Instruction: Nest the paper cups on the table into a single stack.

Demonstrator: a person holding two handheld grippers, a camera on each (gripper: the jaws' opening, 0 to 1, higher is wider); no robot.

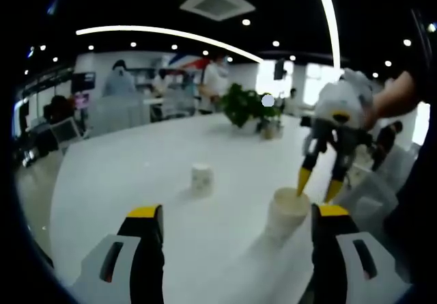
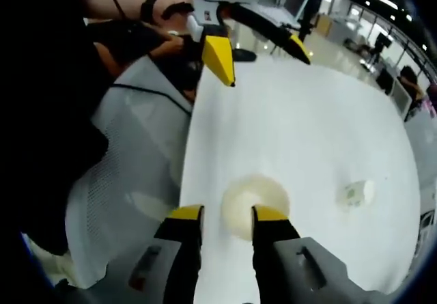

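On the white tabletop (image 1: 136,160) an upright paper cup (image 1: 287,212) stands near the edge, and a smaller cup (image 1: 201,179) sits further in, well apart. The right gripper (image 1: 317,186) hangs just above the near cup, fingers narrowly parted around its rim. The left gripper (image 1: 235,215) waits low, fingers wide, holding nothing.

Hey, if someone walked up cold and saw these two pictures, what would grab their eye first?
Probably the right tongs hanging just above the open mouth of a paper cup near the white table's edge, yellow tips pointing down. Next, a second cup standing alone farther out on the table. In the right gripper view, the left tongs hover open above the table's far end.
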